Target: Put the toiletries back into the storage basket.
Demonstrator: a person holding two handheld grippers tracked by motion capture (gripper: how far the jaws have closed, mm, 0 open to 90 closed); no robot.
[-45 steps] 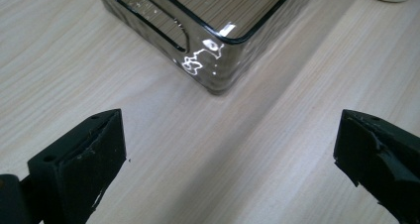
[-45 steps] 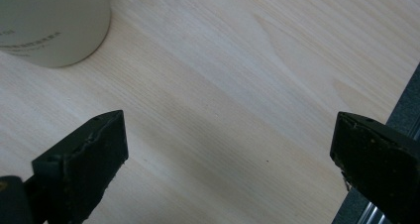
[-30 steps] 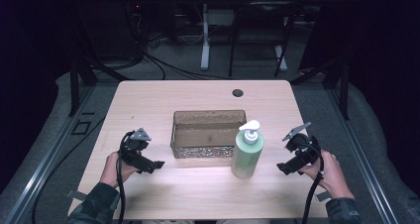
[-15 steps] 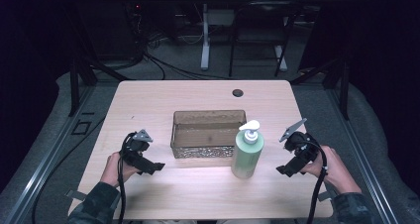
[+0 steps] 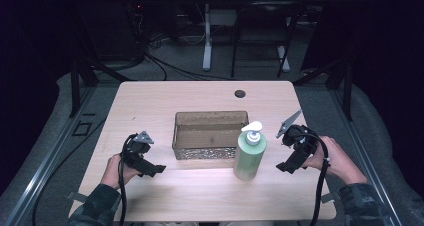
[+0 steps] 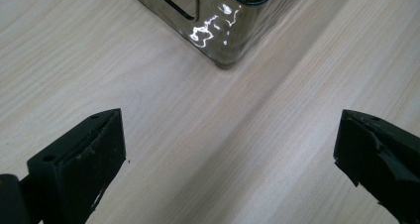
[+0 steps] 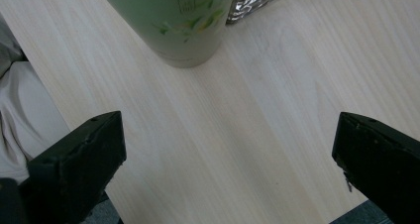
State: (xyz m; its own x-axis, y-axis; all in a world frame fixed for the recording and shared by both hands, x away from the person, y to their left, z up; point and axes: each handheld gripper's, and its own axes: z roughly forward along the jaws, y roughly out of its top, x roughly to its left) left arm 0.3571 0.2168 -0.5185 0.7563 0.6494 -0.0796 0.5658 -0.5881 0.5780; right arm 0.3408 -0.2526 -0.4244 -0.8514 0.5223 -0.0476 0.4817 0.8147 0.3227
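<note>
A green pump bottle (image 5: pixel 249 155) with a white pump head stands upright on the table, just in front of the right end of a clear smoked plastic bin (image 5: pixel 210 135). My right gripper (image 5: pixel 286 167) hovers a short way to the bottle's right, open, with nothing between its jaws; the bottle's base (image 7: pixel 183 21) shows ahead of it. My left gripper (image 5: pixel 156 169) is at the table's front left, open and empty, pointing toward the bin's near left corner (image 6: pixel 218 26). The bin looks empty.
The light wooden table (image 5: pixel 150 106) has a small round black cable hole (image 5: pixel 240 93) at its back edge. Black frame legs and cables lie on the floor behind. The person's light trouser leg (image 7: pixel 20 110) shows past the table's front edge.
My right gripper has drifted slightly left toward the bottle. The left gripper has barely moved. The bottle and bin stay put.
</note>
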